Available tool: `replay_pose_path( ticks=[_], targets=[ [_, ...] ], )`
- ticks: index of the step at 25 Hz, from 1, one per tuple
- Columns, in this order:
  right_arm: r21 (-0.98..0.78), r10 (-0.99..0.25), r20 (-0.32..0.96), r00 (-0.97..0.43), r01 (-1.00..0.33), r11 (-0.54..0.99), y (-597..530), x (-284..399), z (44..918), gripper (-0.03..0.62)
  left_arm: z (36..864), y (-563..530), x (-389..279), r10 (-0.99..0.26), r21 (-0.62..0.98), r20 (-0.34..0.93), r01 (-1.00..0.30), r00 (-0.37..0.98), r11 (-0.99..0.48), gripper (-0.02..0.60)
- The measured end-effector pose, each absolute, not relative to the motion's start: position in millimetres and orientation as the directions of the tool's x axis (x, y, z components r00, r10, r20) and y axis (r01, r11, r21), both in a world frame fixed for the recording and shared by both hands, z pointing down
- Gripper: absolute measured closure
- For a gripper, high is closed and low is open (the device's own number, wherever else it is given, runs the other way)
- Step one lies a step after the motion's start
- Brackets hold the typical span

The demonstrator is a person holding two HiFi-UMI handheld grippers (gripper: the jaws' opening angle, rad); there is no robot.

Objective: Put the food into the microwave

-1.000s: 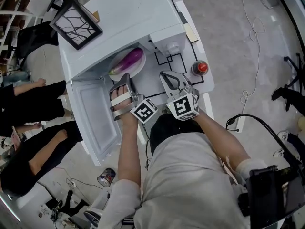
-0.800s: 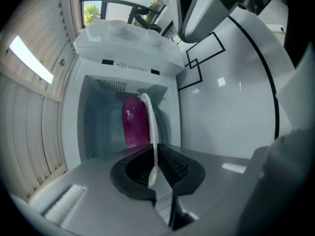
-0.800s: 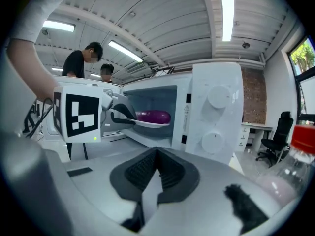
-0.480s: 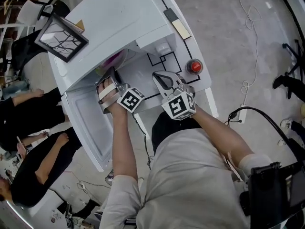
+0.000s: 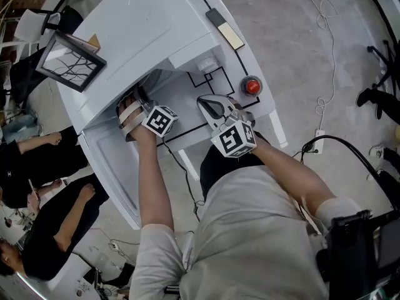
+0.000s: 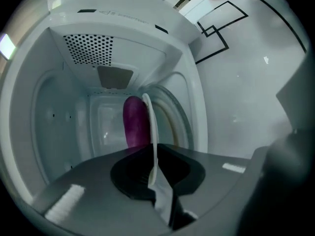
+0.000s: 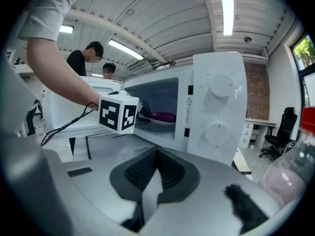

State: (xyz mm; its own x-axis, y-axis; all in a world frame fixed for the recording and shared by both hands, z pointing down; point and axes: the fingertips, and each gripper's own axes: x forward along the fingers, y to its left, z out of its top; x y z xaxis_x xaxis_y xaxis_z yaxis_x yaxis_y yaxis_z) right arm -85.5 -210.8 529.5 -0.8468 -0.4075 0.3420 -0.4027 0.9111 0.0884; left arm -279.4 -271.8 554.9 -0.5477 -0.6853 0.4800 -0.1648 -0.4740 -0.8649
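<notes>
The white microwave (image 5: pixel 144 30) stands on the table with its door (image 5: pixel 119 167) swung open. My left gripper (image 5: pixel 132 103) reaches into the cavity, shut on the rim of a white plate (image 6: pixel 150 132). The plate appears edge-on between the jaws. A purple eggplant (image 6: pixel 135 122) lies on it, inside the cavity (image 6: pixel 74 107). From the right gripper view the plate (image 7: pixel 160 123) and eggplant (image 7: pixel 165 117) show within the opening, behind the left gripper's marker cube (image 7: pixel 118 113). My right gripper (image 5: pixel 212 105) hovers over the table before the control panel (image 7: pixel 216 107), shut and holding nothing.
A red-capped bottle (image 5: pixel 252 86) stands on the table to the right of the microwave. A framed picture (image 5: pixel 69 61) lies on the microwave's top. Black tape lines (image 5: pixel 212 77) mark the table (image 5: pixel 262 114). Seated people (image 5: pixel 37 161) are close by the open door.
My left gripper has carried the plate and eggplant from the doorway into the microwave cavity. The right gripper has stayed where it was.
</notes>
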Motion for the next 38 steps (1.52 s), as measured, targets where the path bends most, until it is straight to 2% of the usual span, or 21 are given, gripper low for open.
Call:
replay_pose_path(
  ticks=[4,10,14,20,28,38],
  targets=[
    [0.09,-0.409,0.347,-0.844,-0.404,0.91,-213,-83,531,0.583,560,-276,-283,-0.676,-0.851,0.502,-0.17,-0.539,-0.497,0.549],
    [0.08,-0.409,0.352,-0.842,-0.408,0.91,-214,-82,533,0.583,567,-278,-282,-0.679,-0.812,0.582,-0.282,-0.447,-0.51,0.552],
    [0.061,-0.397,0.357,-0.846,-0.403,0.913,-212,-83,534,0.583,566,-277,-280,-0.628,-0.728,0.684,-0.412,-0.371,-0.548,0.534],
    [0.039,-0.378,0.352,-0.856,-0.39,0.92,-209,-85,532,0.583,564,-273,-265,-0.512,-0.519,0.835,-0.599,-0.202,-0.609,0.492],
    [0.018,-0.35,0.361,-0.864,-0.369,0.929,-204,-83,534,0.583,565,-273,-272,-0.503,-0.395,0.858,-0.76,-0.105,-0.515,0.472],
    [0.018,-0.346,0.356,-0.868,-0.364,0.931,-197,-82,529,0.583,552,-255,-266,-0.542,-0.397,0.835,-0.785,-0.094,-0.476,0.451]
  ],
)
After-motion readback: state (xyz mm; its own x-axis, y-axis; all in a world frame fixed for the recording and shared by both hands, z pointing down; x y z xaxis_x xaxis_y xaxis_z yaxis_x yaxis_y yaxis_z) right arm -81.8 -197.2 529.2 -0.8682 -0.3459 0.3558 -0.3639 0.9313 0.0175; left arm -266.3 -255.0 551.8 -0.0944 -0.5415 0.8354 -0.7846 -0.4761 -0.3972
